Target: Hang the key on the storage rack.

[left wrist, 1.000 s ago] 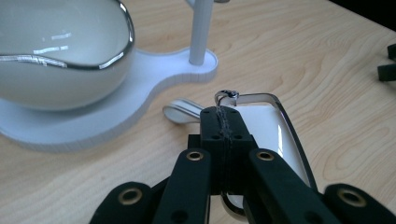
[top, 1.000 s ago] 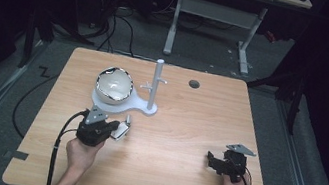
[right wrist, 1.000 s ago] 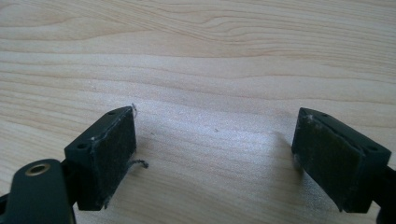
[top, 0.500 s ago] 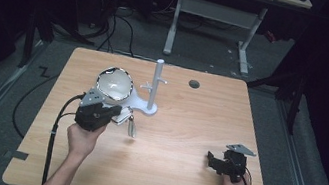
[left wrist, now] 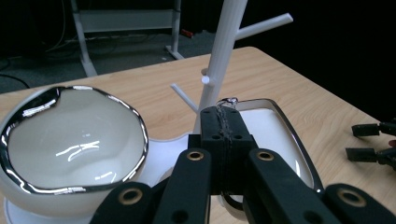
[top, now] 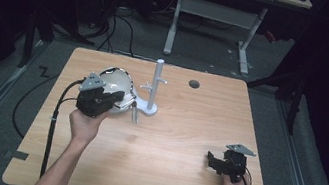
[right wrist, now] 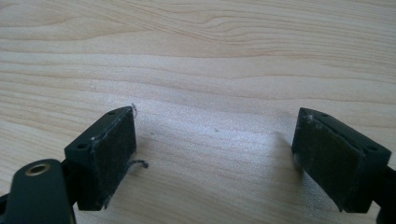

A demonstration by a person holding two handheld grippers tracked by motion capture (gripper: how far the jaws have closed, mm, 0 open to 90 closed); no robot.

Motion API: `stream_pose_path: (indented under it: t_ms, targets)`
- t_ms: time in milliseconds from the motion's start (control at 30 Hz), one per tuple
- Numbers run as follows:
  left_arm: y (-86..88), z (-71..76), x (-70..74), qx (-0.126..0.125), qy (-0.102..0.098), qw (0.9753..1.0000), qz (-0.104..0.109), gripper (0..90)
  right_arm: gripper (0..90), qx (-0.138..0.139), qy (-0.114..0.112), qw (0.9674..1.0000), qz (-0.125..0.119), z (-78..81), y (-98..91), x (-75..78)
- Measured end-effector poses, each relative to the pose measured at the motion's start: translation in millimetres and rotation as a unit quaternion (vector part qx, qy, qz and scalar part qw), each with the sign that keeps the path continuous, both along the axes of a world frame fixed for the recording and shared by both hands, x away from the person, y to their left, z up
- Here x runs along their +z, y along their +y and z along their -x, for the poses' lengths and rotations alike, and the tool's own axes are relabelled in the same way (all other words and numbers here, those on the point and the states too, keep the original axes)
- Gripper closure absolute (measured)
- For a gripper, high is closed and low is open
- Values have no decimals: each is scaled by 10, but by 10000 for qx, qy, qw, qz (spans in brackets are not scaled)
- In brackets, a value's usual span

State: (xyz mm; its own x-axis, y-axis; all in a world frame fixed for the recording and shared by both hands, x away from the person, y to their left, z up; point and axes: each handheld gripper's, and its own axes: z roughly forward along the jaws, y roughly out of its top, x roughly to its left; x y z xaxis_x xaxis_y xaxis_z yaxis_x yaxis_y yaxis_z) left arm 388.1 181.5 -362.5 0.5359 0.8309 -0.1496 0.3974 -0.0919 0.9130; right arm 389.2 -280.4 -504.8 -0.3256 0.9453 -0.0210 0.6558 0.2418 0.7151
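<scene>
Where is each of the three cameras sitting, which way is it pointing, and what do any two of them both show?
High view: above the person's side, looking forward and down on the wooden table; both forearms, left gripper and right gripper show.
Left gripper view: rides the left gripper, looking along its shut jaws, which pinch a thin metal ring, toward the silver-rimmed white bowl and white peg stand.
Right gripper view: rides the right gripper, facing down at bare tabletop between open jaws.
Shared: high and left gripper views both show bowl and stand.
</scene>
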Motion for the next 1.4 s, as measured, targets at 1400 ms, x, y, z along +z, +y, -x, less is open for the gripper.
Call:
stream_pose_path:
  t_ms: [1400]
  targets:
    - [-3, -357, 186, 118, -23, 9996, 244, 898, 139, -6, 7, 10000, -11, -1, 1, 0]
